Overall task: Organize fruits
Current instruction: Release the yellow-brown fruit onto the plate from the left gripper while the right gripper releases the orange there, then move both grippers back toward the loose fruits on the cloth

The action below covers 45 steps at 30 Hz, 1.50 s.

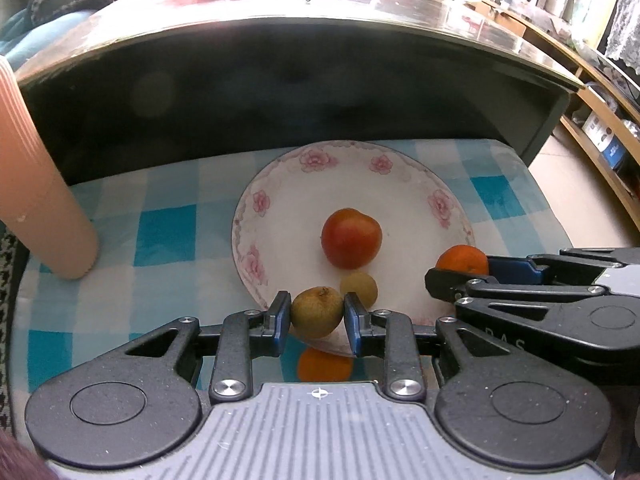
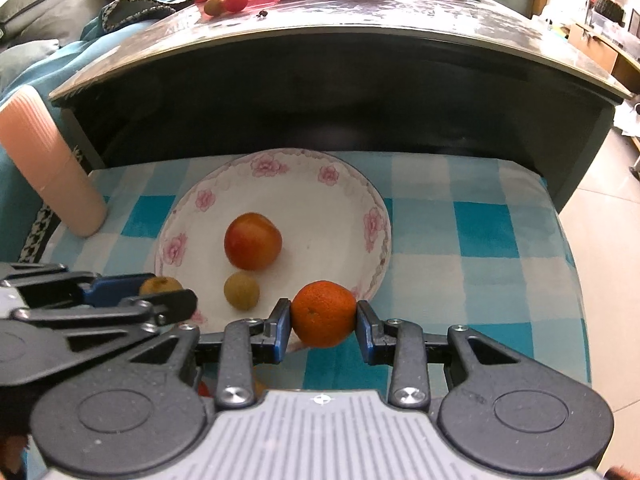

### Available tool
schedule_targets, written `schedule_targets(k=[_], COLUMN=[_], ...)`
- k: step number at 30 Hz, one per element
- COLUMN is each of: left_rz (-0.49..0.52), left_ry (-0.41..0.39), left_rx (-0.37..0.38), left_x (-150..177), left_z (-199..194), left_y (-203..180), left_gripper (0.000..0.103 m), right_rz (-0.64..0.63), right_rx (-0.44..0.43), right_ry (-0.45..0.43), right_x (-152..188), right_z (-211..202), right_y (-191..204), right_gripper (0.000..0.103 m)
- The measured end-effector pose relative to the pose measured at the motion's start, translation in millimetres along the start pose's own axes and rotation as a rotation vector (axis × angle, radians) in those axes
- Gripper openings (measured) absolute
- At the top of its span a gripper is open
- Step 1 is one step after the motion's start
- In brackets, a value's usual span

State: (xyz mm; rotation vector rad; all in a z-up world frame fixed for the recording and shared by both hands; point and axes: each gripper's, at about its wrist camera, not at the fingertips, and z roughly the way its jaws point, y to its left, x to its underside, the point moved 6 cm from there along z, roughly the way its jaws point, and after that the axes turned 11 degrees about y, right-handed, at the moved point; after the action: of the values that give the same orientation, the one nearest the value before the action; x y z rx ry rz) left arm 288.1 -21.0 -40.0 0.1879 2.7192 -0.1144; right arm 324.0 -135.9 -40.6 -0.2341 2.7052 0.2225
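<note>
A white plate with pink flowers (image 1: 280, 208) (image 2: 344, 216) lies on a blue checked cloth. On it rest a red tomato (image 1: 351, 238) (image 2: 253, 241) and a small yellow-brown longan (image 1: 359, 287) (image 2: 241, 291). My left gripper (image 1: 316, 314) is shut on a second brownish longan (image 1: 316, 312) (image 2: 162, 285) over the plate's near rim. My right gripper (image 2: 323, 316) is shut on an orange tangerine (image 2: 323, 314) (image 1: 462, 259) at the plate's near right rim. Another orange fruit (image 1: 325, 365) shows below the left gripper's jaws.
A dark table (image 1: 304, 40) overhangs the cloth behind the plate, with several tomatoes and tangerines (image 2: 232, 2) and a red bag on top. A ribbed pink cylinder (image 1: 36, 196) leans at the left. Wooden shelving (image 1: 600, 120) lines the right side.
</note>
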Motion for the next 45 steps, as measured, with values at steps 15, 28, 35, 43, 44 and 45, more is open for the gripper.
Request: schedule_targets(k=[15, 28, 35, 43, 44, 45], left_rz=[-0.03, -0.04, -0.029, 0.001, 0.004, 0.009], left_ry=[-0.023, -0.031, -0.035, -0.027, -0.025, -0.024], left_rx=[-0.007, -0.006, -0.009, -0.003, -0.003, -0.003], left_x=[-2.2, -2.6, -1.6, 12.8, 15.5, 18.5], left_z=[-6.8, -10.1, -13.3, -22.0, -23.3, -24.9], left_y=[7.6, 9.1, 7.7, 1.5, 0.5, -0.7], left_gripper=[0.053, 0.058, 0.06, 0.063, 0.063, 0.063], right_rz=[0.048, 0.072, 0.081, 0.068, 0.067, 0.067], right_rx=[-0.027, -0.039, -0.031, -0.009, -0.007, -0.006], right_ry=[-0.011, -0.015, -0.027, -0.023, -0.02, -0.017], right_x=[-6.1, -6.7, -6.5, 6.2, 9.4, 12.0], right_z=[1.7, 0.6, -4.0, -18.9, -20.8, -22.0], right_y=[-0.3, -2.5, -3.2, -1.6, -1.3, -1.8], right_gripper=[0.049, 0.051, 0.051, 0.051, 0.051, 0.051])
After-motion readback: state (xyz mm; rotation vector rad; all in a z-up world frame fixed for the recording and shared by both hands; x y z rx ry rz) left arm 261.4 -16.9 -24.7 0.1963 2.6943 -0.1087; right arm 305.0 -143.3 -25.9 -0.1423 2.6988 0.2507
